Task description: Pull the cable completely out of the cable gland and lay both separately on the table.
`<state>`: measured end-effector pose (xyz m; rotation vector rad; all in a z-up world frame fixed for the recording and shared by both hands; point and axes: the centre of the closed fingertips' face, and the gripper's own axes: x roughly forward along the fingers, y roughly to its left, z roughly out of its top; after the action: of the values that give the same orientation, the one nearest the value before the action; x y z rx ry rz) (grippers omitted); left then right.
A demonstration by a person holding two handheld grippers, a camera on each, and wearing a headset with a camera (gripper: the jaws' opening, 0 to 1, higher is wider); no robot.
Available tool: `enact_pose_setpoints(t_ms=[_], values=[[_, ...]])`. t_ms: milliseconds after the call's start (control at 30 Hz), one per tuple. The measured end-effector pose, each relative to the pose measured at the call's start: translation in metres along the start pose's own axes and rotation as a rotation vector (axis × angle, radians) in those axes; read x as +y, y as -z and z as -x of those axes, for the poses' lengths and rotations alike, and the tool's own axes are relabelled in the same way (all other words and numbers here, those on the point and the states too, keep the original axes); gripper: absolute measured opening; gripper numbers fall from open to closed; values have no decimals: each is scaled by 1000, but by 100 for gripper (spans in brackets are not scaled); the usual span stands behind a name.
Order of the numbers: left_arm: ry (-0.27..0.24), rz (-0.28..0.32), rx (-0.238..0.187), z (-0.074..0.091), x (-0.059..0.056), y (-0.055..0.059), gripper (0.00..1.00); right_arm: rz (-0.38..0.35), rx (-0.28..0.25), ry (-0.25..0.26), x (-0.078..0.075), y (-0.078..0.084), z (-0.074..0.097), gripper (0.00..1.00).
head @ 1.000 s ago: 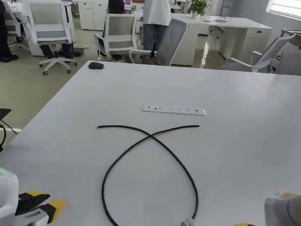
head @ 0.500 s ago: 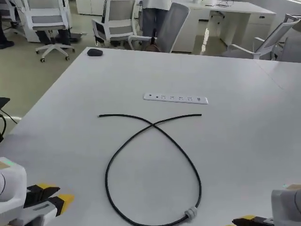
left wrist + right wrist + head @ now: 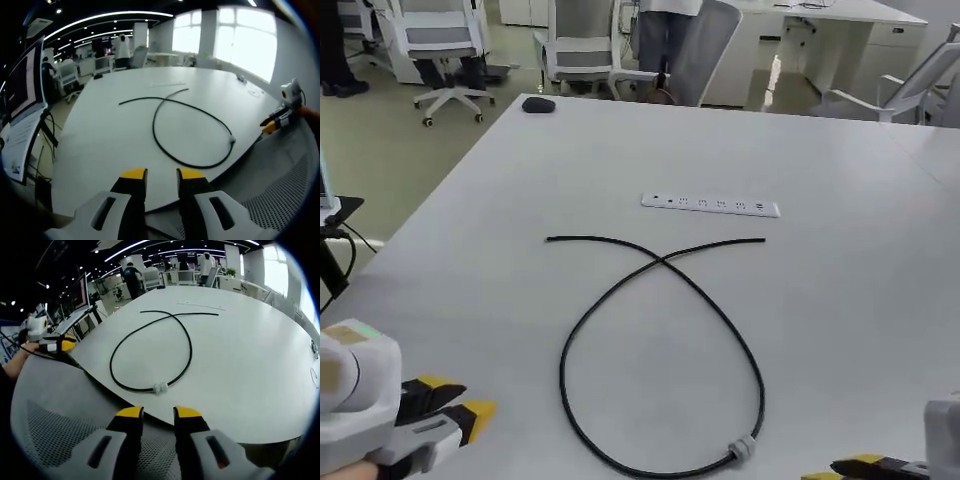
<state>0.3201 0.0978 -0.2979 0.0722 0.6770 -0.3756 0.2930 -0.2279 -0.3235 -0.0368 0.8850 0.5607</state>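
Tabletop (image 3: 840, 300): white, bore one black cable (image 3: 664, 261), laid mid-surface in a loop crossed over itself. Cable gland (image 3: 743, 449): sat threaded on the loop's near side; extraction apparently not begun, whole task outstanding. Left tongs (image 3: 161, 175), right tongs (image 3: 158, 412): hovered at the near edge, well apart, each narrowly parted, empty.

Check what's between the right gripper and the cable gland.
Only bare table between right gripper and cable gland, per the right gripper view.
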Motion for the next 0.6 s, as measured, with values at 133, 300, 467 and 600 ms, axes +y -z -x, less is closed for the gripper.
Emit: enact_pose_setpoints(t_ms=[133,300,467,600], values=[[9,-24,16,0,-4,2,27,-2,-2,-4,0,0,0,24],[48,-164,105,-3,-14,11,31,-10,-1,-9,0,0,1,25],[96,-231,140,-4,-25,11,31,-12,-5,-16,2,0,1,24],[99,-436,117,-5,-36,-8,34,-12,-6,-17,1,-1,1,24]])
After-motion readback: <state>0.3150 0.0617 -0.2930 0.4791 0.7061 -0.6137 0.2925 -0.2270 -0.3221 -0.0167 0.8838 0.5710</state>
